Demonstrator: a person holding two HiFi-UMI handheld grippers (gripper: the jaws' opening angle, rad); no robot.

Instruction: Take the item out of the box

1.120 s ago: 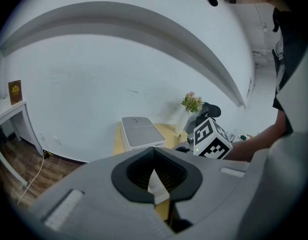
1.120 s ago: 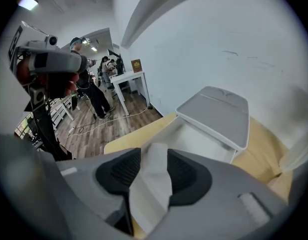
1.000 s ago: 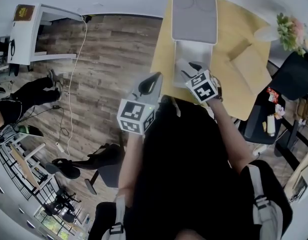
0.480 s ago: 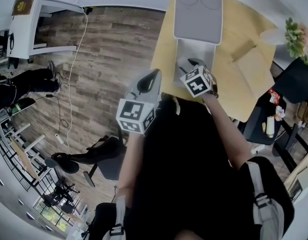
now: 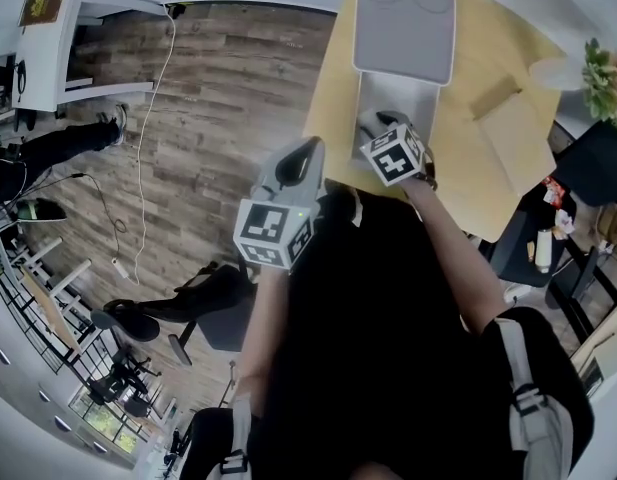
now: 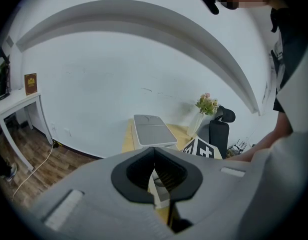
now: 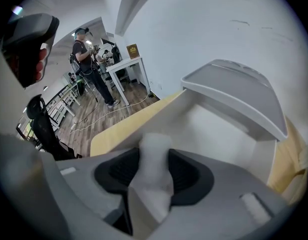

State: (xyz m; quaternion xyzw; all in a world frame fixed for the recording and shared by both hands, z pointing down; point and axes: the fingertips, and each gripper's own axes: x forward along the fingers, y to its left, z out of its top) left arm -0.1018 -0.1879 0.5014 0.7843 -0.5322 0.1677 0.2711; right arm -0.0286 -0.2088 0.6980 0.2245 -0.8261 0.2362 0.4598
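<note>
Right gripper [image 5: 376,125] is down in the near end of the open box [image 5: 390,93], lid [image 5: 403,18] tipped up at the far end. This looks like the grasp step. In the right gripper view its jaws stand wide with the white item [image 7: 154,156] upright between them, inside the box, and they have just been closing. The pads look to be on the item's two sides, though the blur leaves the firmness of the hold unclear. Next it likely needs a firm squeeze, then a straight lift clear of the box walls without snagging the lid. The left gripper [image 5: 303,163] hangs beside the box's near left corner, off the table [image 5: 478,168] edge, its jaws closed on nothing. Against a second ago, the right gripper has sunk further into the box. The left one has barely shifted, and the box sits a touch higher in the head view.
</note>
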